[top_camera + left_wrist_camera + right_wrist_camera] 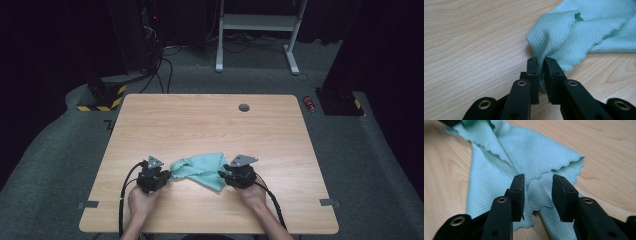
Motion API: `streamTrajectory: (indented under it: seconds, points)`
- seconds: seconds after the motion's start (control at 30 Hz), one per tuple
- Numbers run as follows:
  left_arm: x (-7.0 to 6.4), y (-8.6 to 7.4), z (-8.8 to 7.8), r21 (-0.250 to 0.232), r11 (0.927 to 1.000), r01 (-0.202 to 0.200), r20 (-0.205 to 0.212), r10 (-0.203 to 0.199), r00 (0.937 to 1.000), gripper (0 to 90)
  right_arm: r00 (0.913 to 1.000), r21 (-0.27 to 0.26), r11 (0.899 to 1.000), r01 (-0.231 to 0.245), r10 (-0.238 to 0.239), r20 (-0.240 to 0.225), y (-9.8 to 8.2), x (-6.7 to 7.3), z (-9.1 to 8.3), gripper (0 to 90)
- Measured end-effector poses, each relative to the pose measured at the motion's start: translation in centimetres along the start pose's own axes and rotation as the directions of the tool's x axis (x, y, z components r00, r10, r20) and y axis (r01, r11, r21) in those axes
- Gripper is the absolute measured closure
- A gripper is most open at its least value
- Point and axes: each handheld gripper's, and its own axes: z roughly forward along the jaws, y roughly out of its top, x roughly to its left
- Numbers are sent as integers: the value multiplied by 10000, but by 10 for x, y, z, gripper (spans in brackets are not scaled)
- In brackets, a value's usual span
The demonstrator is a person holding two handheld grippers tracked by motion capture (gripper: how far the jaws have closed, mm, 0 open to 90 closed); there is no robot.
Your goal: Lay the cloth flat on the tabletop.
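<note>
A teal cloth (200, 170) lies crumpled near the front middle of the wooden table (210, 120). My left gripper (167, 176) is at the cloth's left end. In the left gripper view its jaws (541, 62) stand almost together, with a raised fold of the cloth (584, 32) pinched between them. My right gripper (222, 175) is at the cloth's right end. There the jaws (537, 182) are apart, low over a scalloped corner of the cloth (529, 152), and the pads do not press on it.
A round grommet hole (244, 107) sits near the table's far edge. Tape marks (88, 204) flag the front corners. On the floor beyond are a white desk frame (257, 30), a red can (310, 103) and a yellow-black striped base (102, 100).
</note>
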Motion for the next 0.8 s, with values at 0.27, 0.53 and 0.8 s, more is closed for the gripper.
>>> streamTrajectory:
  seconds: [0.27,0.53,0.8]
  points:
    - [4,-2,-8,-90,9999,-124,74,124,9999,858,9974,265,9996,108,-88,-722,-3,1,0,715]
    - [9,-8,-7,-54,9999,143,192,-142,9997,857,9968,748,9946,712,-683,-407,-2,5,3,850]
    - [7,-11,-6,-123,9998,144,366,-139,9992,855,9938,384,9957,844,-813,-757,-2,7,-5,900]
